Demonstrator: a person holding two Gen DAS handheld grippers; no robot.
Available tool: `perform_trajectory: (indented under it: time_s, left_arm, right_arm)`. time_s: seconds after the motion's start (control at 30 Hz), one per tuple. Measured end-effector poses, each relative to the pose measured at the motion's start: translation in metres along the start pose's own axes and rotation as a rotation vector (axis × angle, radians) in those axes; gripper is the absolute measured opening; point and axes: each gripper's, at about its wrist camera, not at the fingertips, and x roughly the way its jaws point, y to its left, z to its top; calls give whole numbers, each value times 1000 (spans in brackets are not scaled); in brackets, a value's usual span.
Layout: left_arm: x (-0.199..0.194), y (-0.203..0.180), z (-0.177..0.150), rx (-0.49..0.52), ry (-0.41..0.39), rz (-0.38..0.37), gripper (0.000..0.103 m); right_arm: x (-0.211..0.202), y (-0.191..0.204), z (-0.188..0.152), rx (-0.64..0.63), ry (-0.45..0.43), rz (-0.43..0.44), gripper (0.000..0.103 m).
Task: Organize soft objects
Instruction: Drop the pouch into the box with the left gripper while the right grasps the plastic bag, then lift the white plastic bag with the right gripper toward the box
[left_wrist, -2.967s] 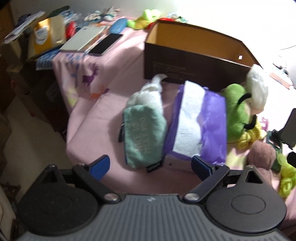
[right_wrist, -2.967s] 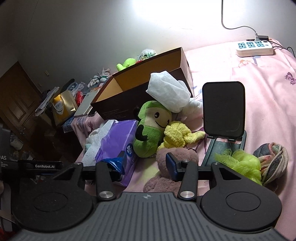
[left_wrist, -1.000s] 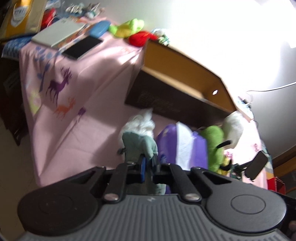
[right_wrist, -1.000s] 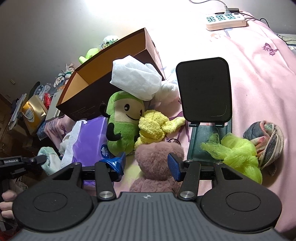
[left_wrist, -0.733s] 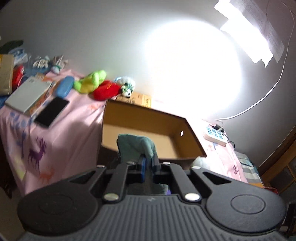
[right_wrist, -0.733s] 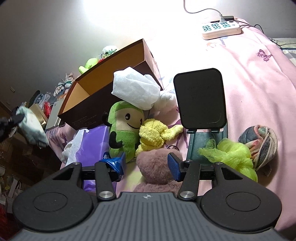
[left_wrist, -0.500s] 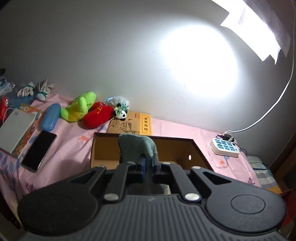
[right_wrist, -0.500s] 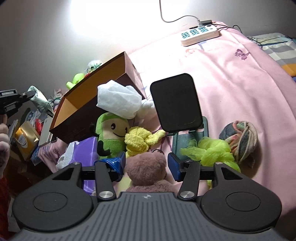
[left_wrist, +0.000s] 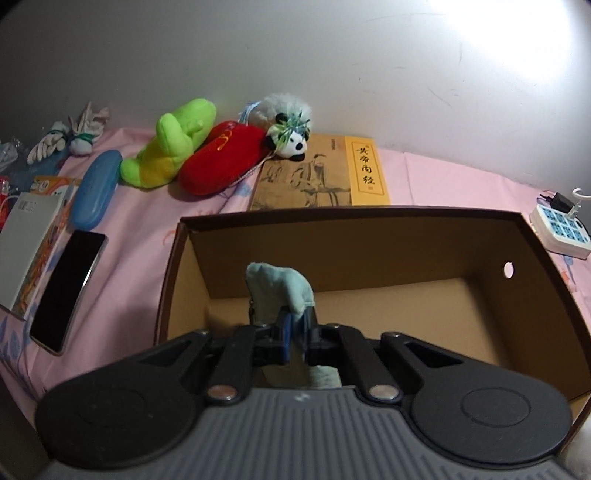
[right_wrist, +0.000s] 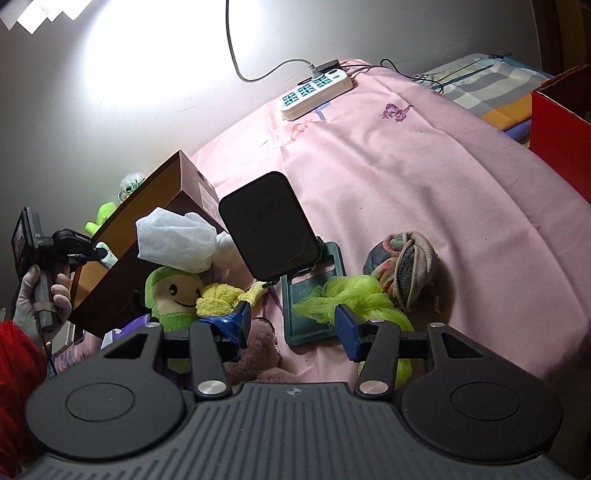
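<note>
Pink bedding (left_wrist: 140, 236) carries the work. Left hand-held gripper (left_wrist: 295, 338) is clamped on a teal fabric pouch (left_wrist: 279, 290), held over the open cardboard box (left_wrist: 369, 240). Recommended: lower near the box floor before release. Right hand-held gripper (right_wrist: 293, 326) is part-open, empty, above a brown plush (right_wrist: 255, 360).

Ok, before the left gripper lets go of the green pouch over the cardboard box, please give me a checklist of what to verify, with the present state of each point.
1. Left gripper shut on the green pouch: ok.
2. Pouch over the open cardboard box, inside its walls: ok.
3. Box floor below free of other things: ok where visible.
4. Pouch clear of the box floor: cannot tell.
5. Right gripper open, holding nothing, away from the box: ok.
6. Phone outside the box: ok.
</note>
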Motion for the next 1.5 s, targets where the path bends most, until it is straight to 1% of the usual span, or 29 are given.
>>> perform_trajectory:
  time_s: [0.07, 0.1, 0.13, 0.17, 0.2, 0.27, 0.3, 0.37, 0.4, 0.53, 0.77, 0.9, 1.07, 1.2, 1.3, 1.43, 1.5]
  left_arm:
    - [9, 0, 1, -8, 27, 29, 5]
    - [12, -1, 1, -8, 37, 38, 11]
    - [14, -1, 2, -8, 47, 50, 13]
    - [15, -1, 3, -10, 56, 50, 21]
    - [15, -1, 3, -11, 56, 55, 37]
    - [12, -1, 3, -2, 45, 73, 61]
    - [9, -3, 3, 8, 44, 61, 64]
    - [5, -6, 1, 28, 35, 94, 64]
    - [2, -8, 0, 43, 30, 99, 64]
    - [-17, -6, -2, 47, 18, 77, 65]
    - [-60, -8, -10, 69, -9, 83, 66]
    - [-82, -7, -15, 63, -20, 81, 66]
    - [-106, -2, -27, 53, -39, 79, 67]
    - [-120, 5, -44, 31, -30, 58, 67]
    - [-128, 10, -59, 24, -23, 52, 68]
    - [-136, 14, -77, 26, -16, 57, 68]
    - [-139, 16, -85, 18, -7, 47, 68]
  right_arm:
    - [1, 1, 0, 0, 1, -3, 35]
    - [2, 2, 0, -1, 4, -3, 35]
    - [3, 2, 0, -2, 7, -3, 35]
    - [4, 3, 0, -3, 10, -2, 35]
    - [5, 4, 0, -3, 14, -1, 35]
    - [8, 6, 1, -4, 21, 6, 35]
    - [10, 8, 2, -8, 25, 12, 35]
    - [13, 13, 2, -26, 32, 23, 35]
    - [14, 16, 3, -39, 34, 27, 35]
    - [21, 37, 4, -137, 45, 59, 35]
    - [32, 81, 0, -364, 27, 95, 35]
    - [37, 99, 0, -435, 17, 117, 36]
    - [45, 120, 2, -515, -2, 120, 36]
    - [53, 139, 7, -609, -60, 89, 36]
    - [70, 152, 12, -671, -69, 77, 37]
    - [100, 168, 19, -735, -99, -6, 37]
    - [116, 170, 23, -740, -83, -50, 37]
